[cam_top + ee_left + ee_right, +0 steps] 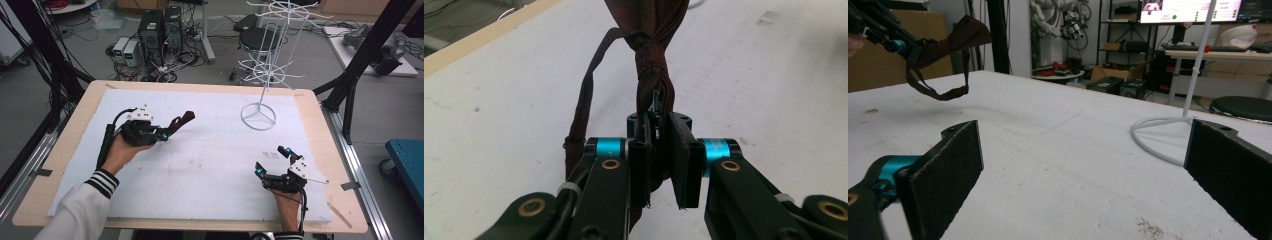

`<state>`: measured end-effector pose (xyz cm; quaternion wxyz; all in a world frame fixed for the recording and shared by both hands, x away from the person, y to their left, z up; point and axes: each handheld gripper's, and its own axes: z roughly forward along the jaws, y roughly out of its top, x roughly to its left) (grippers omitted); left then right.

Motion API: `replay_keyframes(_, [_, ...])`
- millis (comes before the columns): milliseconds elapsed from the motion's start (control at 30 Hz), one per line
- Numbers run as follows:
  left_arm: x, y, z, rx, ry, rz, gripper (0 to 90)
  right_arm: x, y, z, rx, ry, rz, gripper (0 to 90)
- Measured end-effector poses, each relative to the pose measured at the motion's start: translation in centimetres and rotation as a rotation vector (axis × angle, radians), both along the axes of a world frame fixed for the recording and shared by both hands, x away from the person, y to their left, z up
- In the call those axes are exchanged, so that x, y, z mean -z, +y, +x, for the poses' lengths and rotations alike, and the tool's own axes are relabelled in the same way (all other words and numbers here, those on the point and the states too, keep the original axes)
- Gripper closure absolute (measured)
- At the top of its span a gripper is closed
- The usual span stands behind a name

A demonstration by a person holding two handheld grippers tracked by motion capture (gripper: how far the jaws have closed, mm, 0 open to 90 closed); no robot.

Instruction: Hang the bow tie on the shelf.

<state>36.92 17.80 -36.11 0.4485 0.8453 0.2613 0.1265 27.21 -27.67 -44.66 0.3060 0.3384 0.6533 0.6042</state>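
While the left gripper (167, 131) is held above the left half of the white board (200, 165), its jaws are closed on a dark red cloth (181, 120). At the jaws (659, 150), the cloth (651, 60) is bunched into a twisted neck clamped between the pads, and a thin strap (583, 100) loops down beside it. From the right gripper view, the cloth (955, 37) and strap (943, 92) hang clear of the board.

The right gripper (270, 161) rests on the board near its front right, jaws spread wide and holding nothing; its pads (943, 175) stand well apart.

A white wire rack (265, 70) stands upright at the far right of the board, its ring base (1160, 137) resting on the surface.
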Motion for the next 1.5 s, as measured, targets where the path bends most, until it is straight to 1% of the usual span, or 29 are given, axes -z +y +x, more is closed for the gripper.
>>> replay_keyframes(33, [-0.1,-0.1,-0.1,0.005,-0.002,-0.013,79.4,-0.4,0.2,0.0,-0.022,0.004,-0.001,1.6])
replay_keyframes(200, [-0.5,-0.2,-0.7,0.046,-0.009,-0.048,79.4,-1.5,0.4,0.2,-0.059,-0.003,-0.014,1.6])
replay_keyframes(233, [-0.7,-0.2,-0.9,0.061,-0.010,-0.071,79.4,-2.2,0.5,0.2,-0.082,0.007,-0.016,1.6])
replay_keyframes(267, [-0.7,-0.2,-0.9,0.061,-0.010,-0.071,79.4,-2.5,0.6,0.3,-0.098,0.004,-0.017,1.6])
replay_keyframes(300, [-0.8,-0.1,-0.9,0.070,-0.011,-0.080,79.4,-2.5,0.6,0.3,-0.098,0.004,-0.017,1.6])
replay_keyframes(333, [-0.9,-0.2,-1.1,0.083,-0.009,-0.101,79.4,-3.2,0.7,0.6,-0.133,0.010,-0.007,1.6])
replay_keyframes(367, [-0.9,-0.2,-1.1,0.083,-0.009,-0.101,79.4,-3.2,0.7,0.6,-0.133,0.010,-0.007,1.6])
replay_keyframes(400, [-1.0,-0.2,-1.2,0.091,-0.007,-0.106,79.4,-3.9,1.0,0.8,-0.165,0.021,-0.020,1.6])
replay_keyframes(433, [-1.0,-0.2,-1.2,0.096,-0.004,-0.111,79.4,-3.9,1.0,0.8,-0.165,0.021,-0.020,1.6])
replay_keyframes(467, [-1.1,-0.3,-1.3,0.104,-0.001,-0.119,79.4,-4.6,1.3,1.1,-0.200,0.023,-0.039,1.6])
replay_keyframes(533, [-1.1,-0.4,-1.5,0.118,0.003,-0.126,79.4,-4.9,1.6,1.2,-0.207,0.033,-0.050,1.7])
replay_keyframes(567, [-1.1,-0.5,-1.5,0.122,0.011,-0.133,79.4,-5.5,2.0,1.5,-0.234,0.043,-0.083,1.7])
replay_keyframes(633, [-1.1,-0.7,-1.7,0.143,0.014,-0.150,79.5,-5.9,2.5,1.7,-0.257,0.040,-0.108,1.6])
replay_keyframes(667, [-1.1,-0.7,-1.7,0.143,0.014,-0.150,79.4,-5.9,2.5,1.7,-0.257,0.040,-0.108,1.6])
replay_keyframes(700, [-1.1,-0.8,-1.7,0.151,0.015,-0.153,79.4,-6.3,3.0,2.0,-0.292,0.048,-0.109,1.7])
replay_keyframes(767, [-1.1,-1.1,-1.8,0.164,0.020,-0.164,79.5,-6.5,3.4,2.2,-0.321,0.051,-0.102,1.6])
replay_keyframes(867, [-1.2,-1.2,-1.9,0.184,0.023,-0.180,79.4,-7.1,3.8,2.5,-0.347,0.035,-0.107,1.7])
replay_keyframes(933, [-1.2,-1.3,-2.0,0.198,0.028,-0.198,79.4,-7.5,3.9,2.7,-0.362,0.040,-0.095,1.6])
replay_keyframes(967, [-1.2,-1.2,-2.0,0.206,0.031,-0.204,79.4,-7.5,3.9,2.7,-0.362,0.040,-0.095,1.6])
replay_keyframes(1000, [-1.2,-1.3,-2.0,0.226,0.029,-0.216,79.4,-7.9,4.1,3.0,-0.384,0.031,-0.100,1.7])
replay_keyframes(1033, [-1.2,-1.3,-2.0,0.226,0.029,-0.216,79.4,-7.9,4.1,3.0,-0.384,0.031,-0.100,1.7])
replay_keyframes(1067, [-1.2,-1.3,-2.0,0.237,0.032,-0.224,79.4,-8.1,4.3,3.0,-0.396,0.028,-0.102,1.7])
replay_keyframes(1100, [-1.2,-1.4,-2.0,0.249,0.035,-0.229,79.4,-8.6,4.7,3.2,-0.442,0.024,-0.098,1.7])
replay_keyframes(1133, [-1.2,-1.5,-2.1,0.252,0.041,-0.240,79.4,-8.8,4.9,3.3,-0.456,0.030,-0.098,1.7])
replay_keyframes(1167, [-1.2,-1.5,-2.1,0.262,0.041,-0.237,79.4,-9.0,5.1,3.4,-0.472,0.022,-0.099,1.7])
replay_keyframes(1233, [-1.1,-1.8,-2.3,0.278,0.050,-0.252,79.5,-9.4,5.7,3.7,-0.502,0.029,-0.107,1.7])
replay_keyframes(1333, [-1.2,-1.9,-2.4,0.292,0.052,-0.249,79.5,-9.9,6.2,3.9,-0.525,0.030,-0.112,1.7])
replay_keyframes(1400, [-1.2,-2.0,-2.4,0.299,0.052,-0.257,79.5,-10.4,6.7,4.1,-0.533,0.023,-0.129,1.9])
replay_keyframes(1500, [-1.2,-2.0,-2.5,0.306,0.062,-0.268,79.5,-11.2,7.8,4.7,-0.569,0.011,-0.143,1.9])
